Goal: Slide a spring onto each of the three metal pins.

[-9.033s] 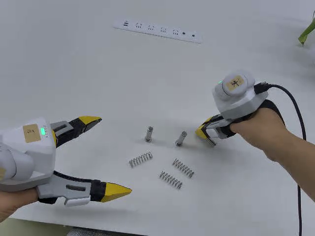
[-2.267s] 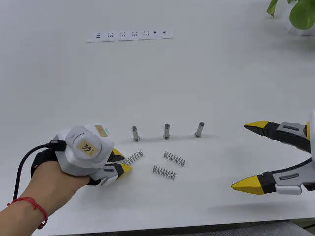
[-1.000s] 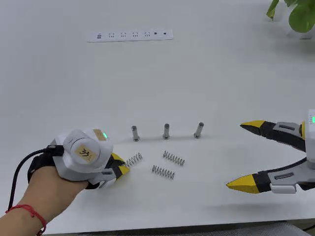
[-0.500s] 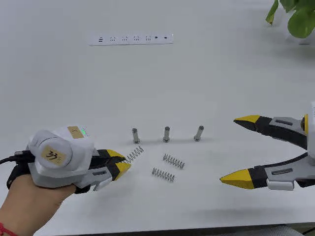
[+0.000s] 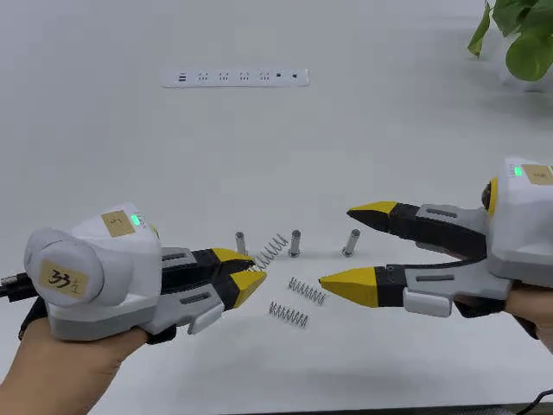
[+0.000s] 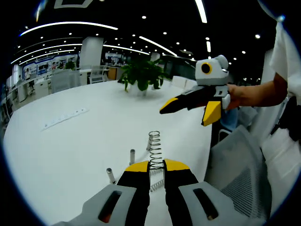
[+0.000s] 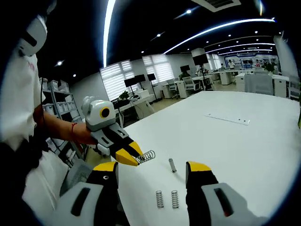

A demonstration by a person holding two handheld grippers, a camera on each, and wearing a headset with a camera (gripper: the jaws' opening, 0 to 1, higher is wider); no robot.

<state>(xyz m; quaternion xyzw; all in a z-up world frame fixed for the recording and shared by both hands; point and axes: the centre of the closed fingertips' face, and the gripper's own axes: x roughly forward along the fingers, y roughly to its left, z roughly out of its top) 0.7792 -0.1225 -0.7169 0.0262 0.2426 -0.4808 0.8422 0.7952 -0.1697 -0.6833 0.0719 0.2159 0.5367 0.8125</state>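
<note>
**Left holds one spring, right is empty**

My left gripper (image 5: pixel 251 267) is clamped shut on the end of the first spring (image 5: pixel 270 251) and holds it clear of the table (image 5: pixel 130 156). The spring sticks out past the yellow tips. In the left gripper view it rises straight up from between the closed jaws. In the head view its free end lines up between the left pin (image 5: pixel 240 242) and the middle pin (image 5: pixel 295 242). I can't tell its height above them.

My right gripper (image 5: pixel 337 245) is spread wide with nothing between the jaws. It hovers over the table with its tips aimed at the left gripper, near the right pin (image 5: pixel 351 242).

The three pins stand upright in a row, none with a spring on it yet. The second spring (image 5: pixel 306 290) lies flat just on my side of the middle pin. The third spring (image 5: pixel 288 315) lies beside it, closer to me, and the two don't touch.

A power strip (image 5: pixel 235 78) lies well beyond the pins. A plant (image 5: pixel 514 35) sits at the far right.
</note>
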